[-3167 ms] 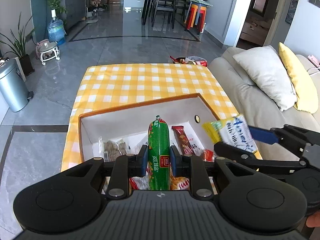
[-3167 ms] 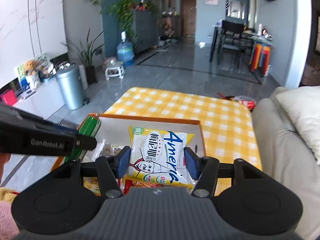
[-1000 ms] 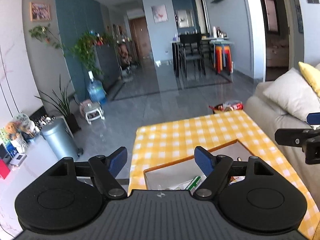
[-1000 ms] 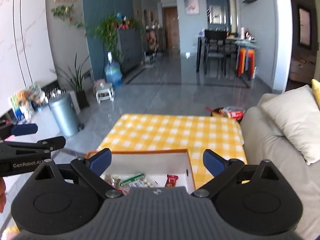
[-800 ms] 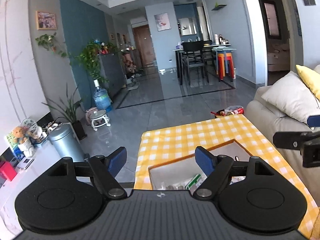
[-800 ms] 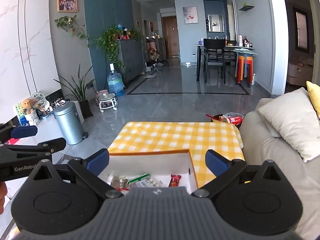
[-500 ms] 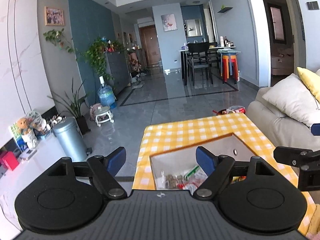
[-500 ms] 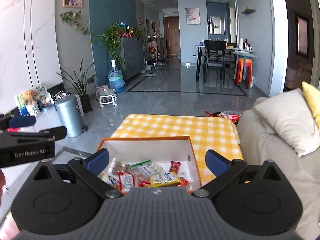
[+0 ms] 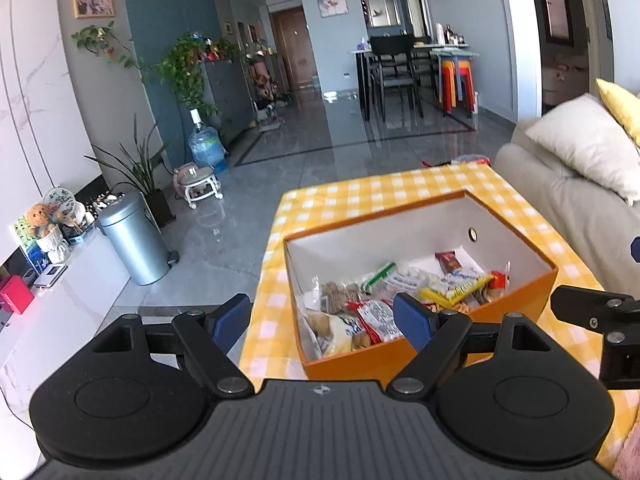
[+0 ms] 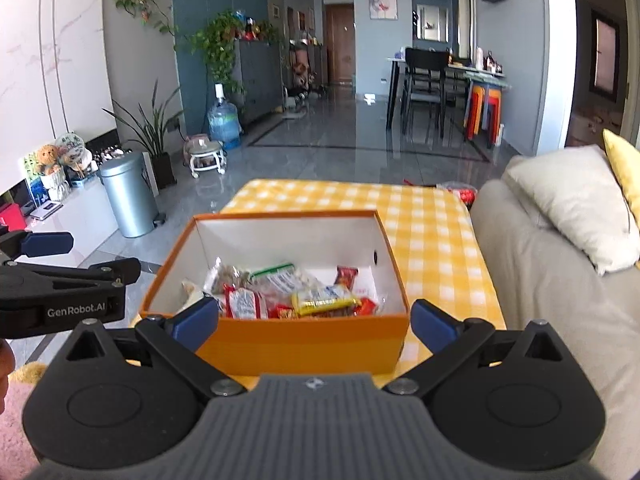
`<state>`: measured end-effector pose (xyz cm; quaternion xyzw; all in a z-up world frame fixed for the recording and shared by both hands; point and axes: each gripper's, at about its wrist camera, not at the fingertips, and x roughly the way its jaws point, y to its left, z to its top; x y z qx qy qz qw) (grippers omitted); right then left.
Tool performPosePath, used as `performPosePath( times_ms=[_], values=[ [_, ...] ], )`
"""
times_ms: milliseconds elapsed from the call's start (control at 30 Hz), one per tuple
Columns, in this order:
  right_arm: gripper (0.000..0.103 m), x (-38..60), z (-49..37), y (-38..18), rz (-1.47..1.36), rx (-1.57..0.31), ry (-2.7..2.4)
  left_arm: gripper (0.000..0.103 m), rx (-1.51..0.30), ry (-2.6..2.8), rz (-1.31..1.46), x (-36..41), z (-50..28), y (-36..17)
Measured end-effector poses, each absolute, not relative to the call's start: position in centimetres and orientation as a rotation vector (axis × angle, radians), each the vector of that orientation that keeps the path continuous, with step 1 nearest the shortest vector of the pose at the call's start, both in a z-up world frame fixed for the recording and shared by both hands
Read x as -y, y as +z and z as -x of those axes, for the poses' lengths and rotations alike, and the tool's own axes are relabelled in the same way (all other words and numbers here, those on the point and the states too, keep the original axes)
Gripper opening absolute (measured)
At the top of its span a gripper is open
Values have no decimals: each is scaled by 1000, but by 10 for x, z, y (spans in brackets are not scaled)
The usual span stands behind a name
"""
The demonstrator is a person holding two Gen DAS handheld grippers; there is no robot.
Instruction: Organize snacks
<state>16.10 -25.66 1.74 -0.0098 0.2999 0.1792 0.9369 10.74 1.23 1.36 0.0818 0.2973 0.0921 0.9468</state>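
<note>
An orange box [image 9: 360,360] [image 10: 300,344] with white inner walls stands on a yellow checked table [image 9: 360,192] [image 10: 432,232]. Several snacks lie in it: a yellow packet [image 10: 324,300] [image 9: 456,292], a red packet [image 10: 244,304] [image 9: 376,316], a green and white pack [image 10: 276,272] and a red bar [image 10: 346,276]. My left gripper [image 9: 322,322] is wide open and empty above the box's near left corner. Before the box's near wall my right gripper [image 10: 315,320] is wide open and empty. Each gripper shows at the edge of the other's view.
A beige sofa [image 10: 540,272] with a white pillow [image 10: 576,208] runs along the table's right side. A grey bin [image 10: 128,200] and a low white cabinet [image 9: 60,308] stand left of the table. Grey floor lies beyond, with a dining table [image 10: 448,80] far back.
Both grippers have come down and nearer to the box, so more of the snacks inside shows. Earlier each held a snack pack; now both are empty.
</note>
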Motion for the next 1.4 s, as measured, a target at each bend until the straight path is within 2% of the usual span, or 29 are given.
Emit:
performPosePath(
  times_ms=[533, 1400],
  values=[
    [99, 255, -174, -3, 4, -638, 386, 95, -723, 182, -141, -11, -120, -6],
    [99, 245, -166, 2, 54, -606, 405, 95, -732, 178, -119, -11, -121, -6]
  ],
)
